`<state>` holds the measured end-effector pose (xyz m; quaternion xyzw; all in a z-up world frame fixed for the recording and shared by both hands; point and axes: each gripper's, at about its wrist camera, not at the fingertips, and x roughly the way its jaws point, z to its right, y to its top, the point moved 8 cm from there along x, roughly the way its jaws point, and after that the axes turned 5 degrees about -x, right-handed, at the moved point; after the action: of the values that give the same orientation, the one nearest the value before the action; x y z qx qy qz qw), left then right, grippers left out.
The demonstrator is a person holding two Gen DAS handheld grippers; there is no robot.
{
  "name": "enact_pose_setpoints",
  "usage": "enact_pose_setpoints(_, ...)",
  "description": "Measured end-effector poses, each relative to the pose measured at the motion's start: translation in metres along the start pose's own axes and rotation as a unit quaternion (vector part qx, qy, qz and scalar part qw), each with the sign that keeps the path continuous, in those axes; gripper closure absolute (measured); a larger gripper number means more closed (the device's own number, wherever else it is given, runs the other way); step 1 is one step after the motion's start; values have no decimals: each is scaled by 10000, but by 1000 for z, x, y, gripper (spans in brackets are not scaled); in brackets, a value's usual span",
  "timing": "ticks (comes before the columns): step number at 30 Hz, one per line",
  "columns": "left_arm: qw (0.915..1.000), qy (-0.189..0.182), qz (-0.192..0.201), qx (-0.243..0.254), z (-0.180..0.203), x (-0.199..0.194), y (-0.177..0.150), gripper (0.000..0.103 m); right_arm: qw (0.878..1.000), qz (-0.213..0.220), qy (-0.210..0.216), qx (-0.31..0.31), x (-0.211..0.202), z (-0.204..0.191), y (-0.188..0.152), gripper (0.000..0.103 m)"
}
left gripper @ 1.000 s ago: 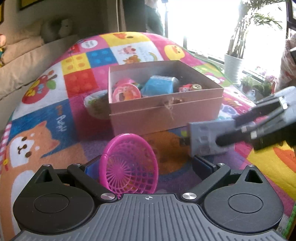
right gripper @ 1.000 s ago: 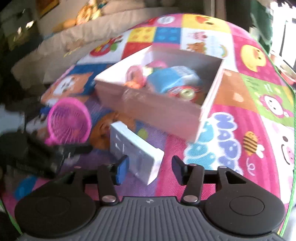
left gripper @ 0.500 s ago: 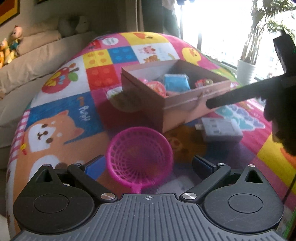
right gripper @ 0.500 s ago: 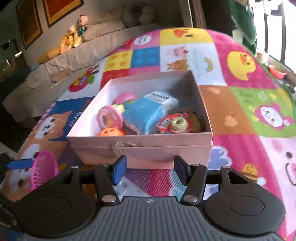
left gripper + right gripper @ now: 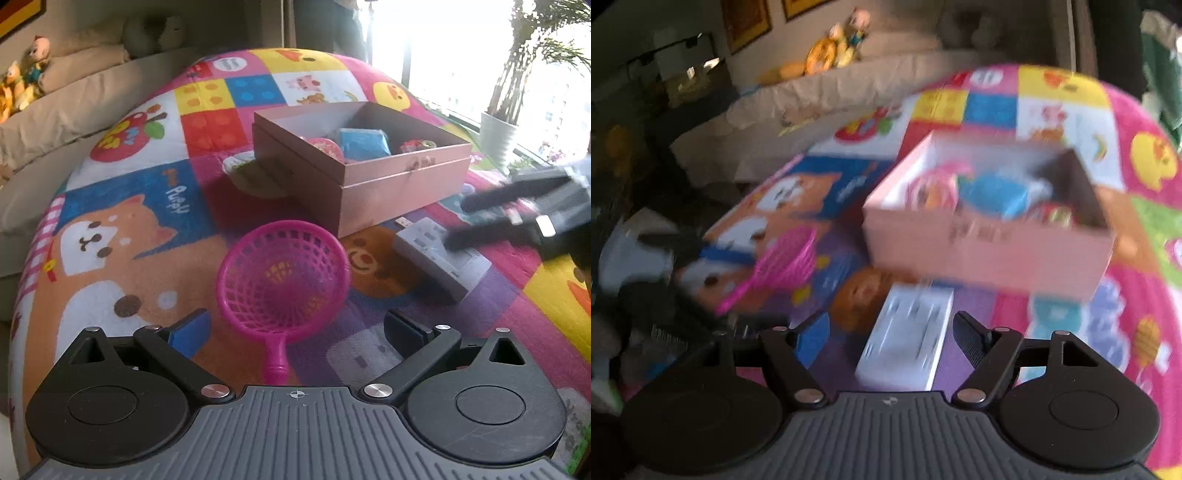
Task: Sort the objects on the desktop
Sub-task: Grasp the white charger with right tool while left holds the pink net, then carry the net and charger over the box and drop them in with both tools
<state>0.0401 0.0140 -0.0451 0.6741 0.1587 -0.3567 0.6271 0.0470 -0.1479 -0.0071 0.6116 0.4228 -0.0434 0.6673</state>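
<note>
A pink mesh scoop point(image 5: 282, 278) lies on the play mat, its handle between the open fingers of my left gripper point(image 5: 295, 328), which is empty. A grey power strip point(image 5: 441, 258) lies to the right of the scoop. My right gripper point(image 5: 456, 221) hovers open over it in the left wrist view. In the blurred right wrist view the strip point(image 5: 908, 339) lies between the open fingers of my right gripper point(image 5: 892, 332), and the scoop point(image 5: 783, 260) shows at left. The pink box point(image 5: 402, 184) holds a blue pack point(image 5: 364, 142) and small toys.
A white bowl point(image 5: 251, 173) sits against the box's left side. The colourful mat point(image 5: 147, 236) covers the surface. A cushioned couch point(image 5: 74, 107) runs along the left, and a potted plant point(image 5: 498, 136) stands at the back right.
My right gripper came back down from above the box to around the power strip. My left gripper has backed off, so the scoop lies flat on the mat with its handle showing.
</note>
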Motion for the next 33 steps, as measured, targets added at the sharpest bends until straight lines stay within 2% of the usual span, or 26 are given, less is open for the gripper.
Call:
enact_pose_setpoints(2,10000,0,-27,-73,-1,2,-1,1,9999,52,58,146,12,3,15,30)
enact_pose_setpoints(5,9999,-11,-47,-129,-3,1,-3,1,9991,3,299,285,37,-1,33,39)
enact_pose_setpoints(8,9999,-46,-46,-147,-4,0,-3,1,9979,-13,535,363,58,-12,43,41)
enact_pose_setpoints(12,9998,-131,-70,-126,-3,-1,-5,1,9994,74,281,185,63,-21,44,40)
enact_pose_setpoints(14,9997,-186,-95,-109,-2,-1,-8,1,9999,109,43,60,52,-20,37,30)
enact_pose_setpoints(16,9995,-247,-125,-119,0,-1,-10,1,9994,124,-307,-111,42,-16,26,27)
enact_pose_setpoints(22,9992,-361,-186,-45,11,6,-12,0,9973,-343,-641,94,34,-1,-19,27)
enact_pose_setpoints(24,9992,-348,-186,-77,13,8,-10,0,9965,-268,-787,50,33,-4,-25,31)
enact_pose_setpoints(26,9992,-311,-198,-128,13,8,-8,0,9958,-267,-868,-108,32,-11,-26,50)
enact_pose_setpoints(27,9992,-316,-210,-144,14,8,-8,0,9959,-277,-849,-154,30,-14,-28,53)
enact_pose_setpoints(33,9985,-446,-283,-138,20,1,-14,0,9953,-195,-945,-126,14,-16,-41,55)
